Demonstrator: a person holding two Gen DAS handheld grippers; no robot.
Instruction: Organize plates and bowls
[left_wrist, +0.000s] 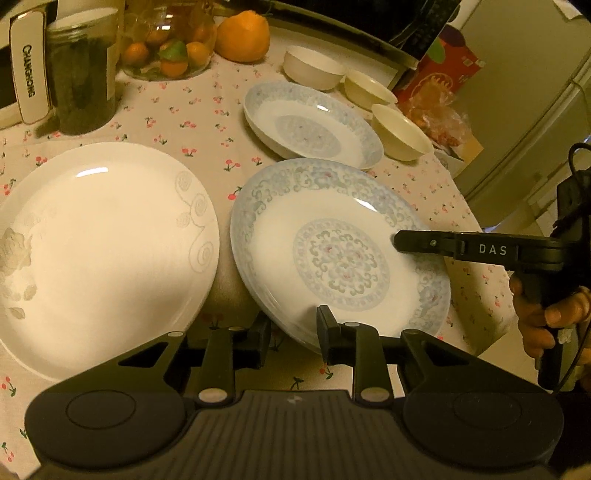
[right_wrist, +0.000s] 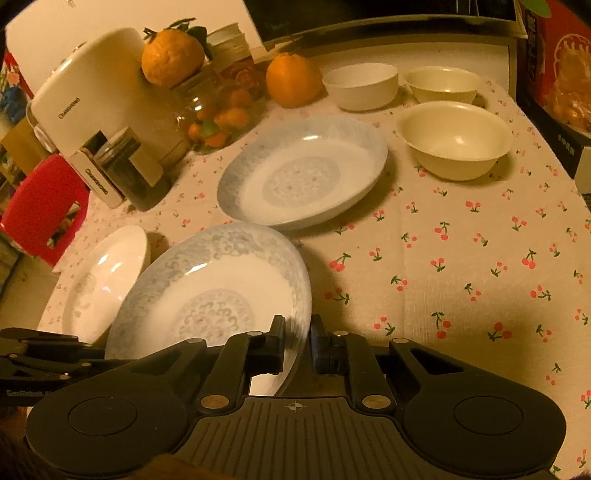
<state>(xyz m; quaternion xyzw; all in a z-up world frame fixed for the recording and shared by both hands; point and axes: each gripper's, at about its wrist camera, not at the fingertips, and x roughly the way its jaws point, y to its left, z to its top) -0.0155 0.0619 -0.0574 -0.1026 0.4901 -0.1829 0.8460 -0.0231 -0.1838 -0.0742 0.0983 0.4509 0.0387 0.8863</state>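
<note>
A blue-patterned plate (left_wrist: 332, 199) hangs tilted over the tablecloth, held at two sides. My left gripper (left_wrist: 294, 331) is shut on its near rim. My right gripper (right_wrist: 297, 334) is shut on the opposite rim (right_wrist: 295, 295), and from the left wrist it reaches in over the plate from the right (left_wrist: 400, 243). A second blue-patterned plate (left_wrist: 314, 122) lies further back. To the left is a plain white plate (left_wrist: 103, 251). Three white bowls (right_wrist: 360, 86) (right_wrist: 443, 85) (right_wrist: 456, 140) stand at the back right.
A dark jar (left_wrist: 83, 74), a white appliance (left_wrist: 29, 81), a glass jar of small oranges (left_wrist: 170, 48) and a large orange (left_wrist: 242, 35) crowd the back left. A red box (left_wrist: 447, 70) stands past the table's right edge, a red stool (right_wrist: 40, 206) at its left.
</note>
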